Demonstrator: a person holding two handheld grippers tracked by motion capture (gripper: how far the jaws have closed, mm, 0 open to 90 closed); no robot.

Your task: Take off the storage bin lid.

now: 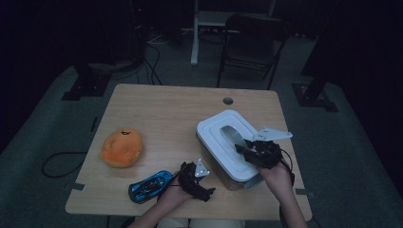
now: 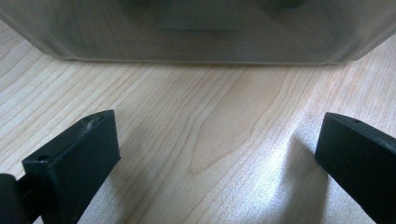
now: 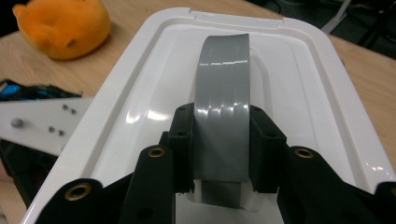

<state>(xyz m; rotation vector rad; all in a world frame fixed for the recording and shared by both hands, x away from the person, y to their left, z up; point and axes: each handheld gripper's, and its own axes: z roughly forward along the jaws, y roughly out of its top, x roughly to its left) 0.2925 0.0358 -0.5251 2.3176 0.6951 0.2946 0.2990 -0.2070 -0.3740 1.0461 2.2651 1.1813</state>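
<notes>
Right gripper [image 3: 219, 140] jaws clamp the grey handle [image 3: 223, 93] on the white lid [image 3: 308, 79]; left gripper [image 2: 217, 154] jaws open over worktop [image 2: 210, 116].

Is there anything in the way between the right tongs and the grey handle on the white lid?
Nothing visible. The right tongs are already shut on the grey handle of the white lid, one jaw pressed against each side of it. The left tongs stand open over bare table just short of the box's side.

Dim lab: wooden table [image 1: 166, 109], folding chair [image 1: 252, 42], floor cables [image 1: 152, 66].
</notes>
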